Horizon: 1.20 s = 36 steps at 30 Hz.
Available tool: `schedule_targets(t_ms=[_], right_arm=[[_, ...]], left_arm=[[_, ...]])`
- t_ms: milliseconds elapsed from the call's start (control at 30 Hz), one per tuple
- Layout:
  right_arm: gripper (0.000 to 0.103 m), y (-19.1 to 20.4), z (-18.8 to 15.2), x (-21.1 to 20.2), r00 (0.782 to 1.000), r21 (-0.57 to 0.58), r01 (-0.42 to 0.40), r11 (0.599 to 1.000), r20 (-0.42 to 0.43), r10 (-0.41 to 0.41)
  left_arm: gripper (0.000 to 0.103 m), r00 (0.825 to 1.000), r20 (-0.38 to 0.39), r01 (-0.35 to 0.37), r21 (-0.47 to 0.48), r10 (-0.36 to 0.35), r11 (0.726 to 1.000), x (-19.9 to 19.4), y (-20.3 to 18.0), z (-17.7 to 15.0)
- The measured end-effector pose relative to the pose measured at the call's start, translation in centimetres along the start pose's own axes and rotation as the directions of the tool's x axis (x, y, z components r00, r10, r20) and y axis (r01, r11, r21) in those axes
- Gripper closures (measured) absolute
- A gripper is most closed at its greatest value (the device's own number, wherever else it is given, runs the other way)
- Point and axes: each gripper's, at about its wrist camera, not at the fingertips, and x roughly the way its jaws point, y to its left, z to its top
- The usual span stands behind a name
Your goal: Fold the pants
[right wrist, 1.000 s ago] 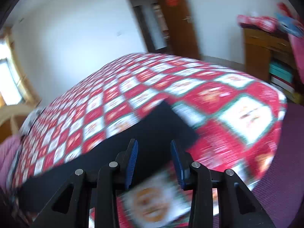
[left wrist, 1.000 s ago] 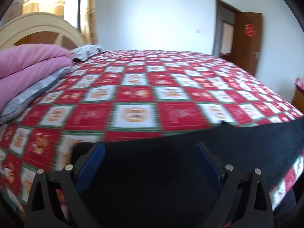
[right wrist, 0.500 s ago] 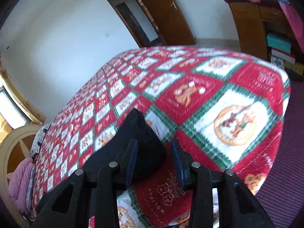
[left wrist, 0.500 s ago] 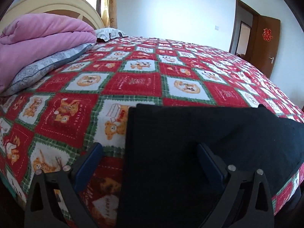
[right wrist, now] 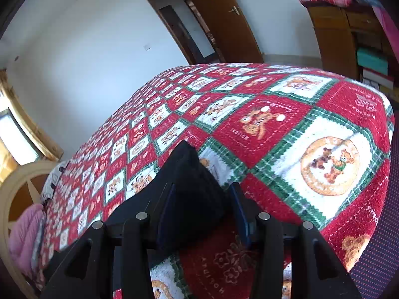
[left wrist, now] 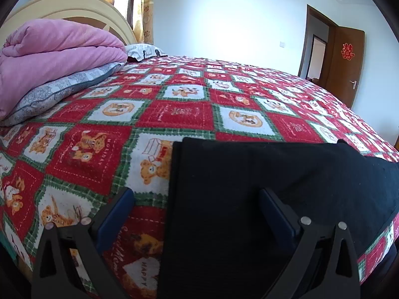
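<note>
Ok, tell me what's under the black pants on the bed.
The black pants lie flat on the red, white and green checked bedspread, which shows all around them. The squares directly beneath are covered, so anything else under the cloth cannot be seen.

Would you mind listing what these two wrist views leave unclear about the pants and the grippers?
- Left wrist: near end of the black pants runs off the bottom edge, behind the left gripper.
- Right wrist: the right gripper straddles a raised pants corner; actual pinch contact is unclear.
</note>
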Motion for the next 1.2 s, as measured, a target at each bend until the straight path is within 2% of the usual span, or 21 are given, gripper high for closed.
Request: schedule_targets(t_ms=[33, 67, 133, 333, 500, 633, 867, 1033, 1200], right_arm=[[0.061, 0.2, -0.1, 0.0, 1.0, -0.013, -0.006, 1.0, -0.004, 0.006], [0.072, 0.4, -0.2, 0.0, 1.0, -0.021, -0.015, 1.0, -0.007, 0.015], [0.089, 0.1, -0.5, 0.2, 1.0, -0.008, -0.016, 1.0, -0.01, 0.016], [0.09, -0.9, -0.8, -0.1, 0.997, 0.058, -0.073, 0.996, 0.043, 0.07], [0.091, -0.5, -0.9, -0.8, 0.995, 0.057, -0.065, 0.996, 0.077, 0.06], [0.091, 2.9, -0.9, -3.0, 0.986, -0.075, -0.041, 0.996, 0.158, 0.053], [0.092, 9.2, -1.9, -6.1, 0.96, -0.278, -0.074, 0.958, 0.239, 0.143], [0.092, 14.2, -3.7, -7.2, 0.945, -0.419, -0.087, 0.904, 0.252, 0.208], [0.092, 19.5, -6.0, -7.1, 0.94, -0.559, -0.085, 0.825, 0.23, 0.252]], left_arm=[[0.0, 1.0, 0.005, 0.005, -0.005, -0.005, 1.0, 0.0, 0.2, -0.1], [0.0, 1.0, 0.008, 0.009, -0.009, -0.009, 1.0, 0.0, 0.3, -0.1], [0.0, 1.0, 0.016, 0.019, -0.016, -0.019, 1.0, 0.1, 0.5, -0.3], [0.0, 0.998, 0.033, 0.057, -0.028, -0.056, 0.998, 0.2, 1.0, -0.7], [0.0, 0.997, 0.041, 0.06, -0.025, -0.059, 0.998, 0.2, 0.9, -0.8], [0.0, 0.997, 0.041, 0.06, -0.026, -0.059, 0.998, 0.2, 0.8, -0.8], [0.0, 0.997, 0.04, 0.06, -0.026, -0.059, 0.998, 0.2, 0.9, -0.8], [0.0, 0.997, 0.041, 0.061, -0.025, -0.06, 0.998, 0.2, 0.9, -0.8], [0.0, 0.997, 0.041, 0.061, -0.025, -0.06, 0.998, 0.2, 0.9, -0.8]])
